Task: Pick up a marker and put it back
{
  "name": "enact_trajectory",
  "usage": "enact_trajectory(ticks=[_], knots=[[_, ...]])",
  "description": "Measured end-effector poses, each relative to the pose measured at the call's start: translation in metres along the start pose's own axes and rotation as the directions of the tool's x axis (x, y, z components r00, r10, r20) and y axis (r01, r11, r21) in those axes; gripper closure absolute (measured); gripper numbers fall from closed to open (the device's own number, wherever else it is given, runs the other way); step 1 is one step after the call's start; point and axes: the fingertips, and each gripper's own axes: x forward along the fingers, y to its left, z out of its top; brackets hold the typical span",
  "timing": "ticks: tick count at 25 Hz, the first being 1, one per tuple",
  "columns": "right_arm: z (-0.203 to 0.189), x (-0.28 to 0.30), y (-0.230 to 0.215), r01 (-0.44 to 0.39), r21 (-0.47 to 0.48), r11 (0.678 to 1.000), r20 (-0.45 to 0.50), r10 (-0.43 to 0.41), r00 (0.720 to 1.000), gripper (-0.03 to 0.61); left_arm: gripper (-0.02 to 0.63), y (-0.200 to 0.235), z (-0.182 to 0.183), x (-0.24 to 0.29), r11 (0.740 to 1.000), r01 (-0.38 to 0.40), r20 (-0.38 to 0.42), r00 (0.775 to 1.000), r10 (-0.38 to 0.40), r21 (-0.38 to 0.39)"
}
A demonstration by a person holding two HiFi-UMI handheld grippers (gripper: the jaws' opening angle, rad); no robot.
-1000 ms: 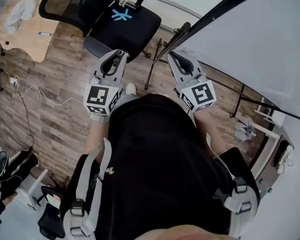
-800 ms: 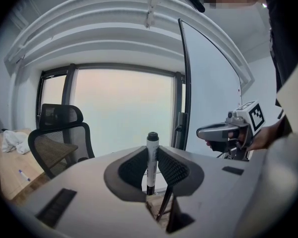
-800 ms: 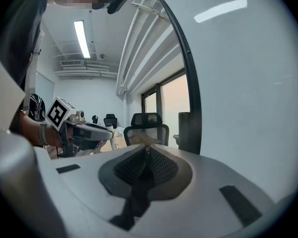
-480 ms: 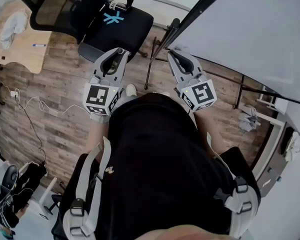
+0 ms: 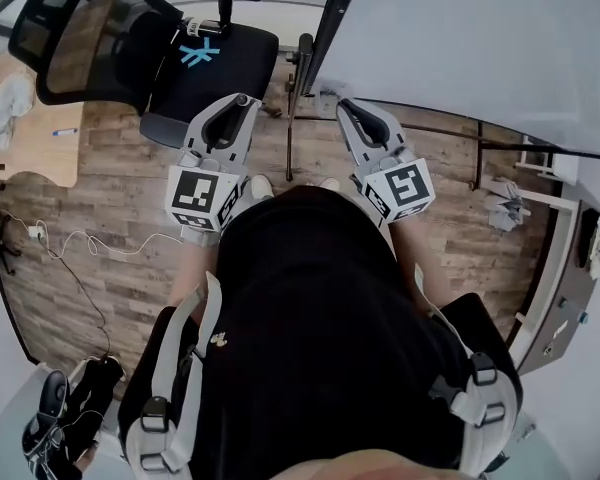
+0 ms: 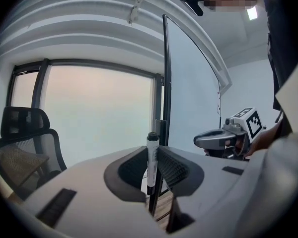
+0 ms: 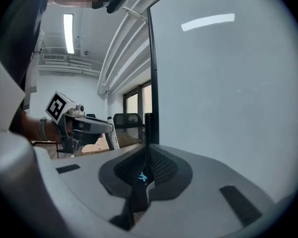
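My left claw point(image 6: 151, 151) is clamped on the marker point(image 6: 151, 168). It stands upright between the ribbed pads, with its dark top end poking above the claw's tips. My right claw point(image 7: 143, 155) sits level with it, off to its right. That claw's jaws are together with nothing between them. Both claws are held out in front of me over the wood floor point(image 5: 110, 198). The dark-framed edge of a whiteboard point(image 7: 218, 83) rises just ahead of the claws, and its white face spreads away past the right one. A black office chair point(image 5: 205, 63) stands beyond the left claw, slightly to its left.
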Motion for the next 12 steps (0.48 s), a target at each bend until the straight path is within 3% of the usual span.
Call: enact_trajectory(ticks=[12], knots=[[-0.005, -0.042, -0.039, 0.176, 0.029, 0.984, -0.003, -0.176, 0.984, 0.546, 0.541, -0.041, 0.015, 0.048, 0.984, 0.176, 0.014, 0.984, -0.176, 0.024]])
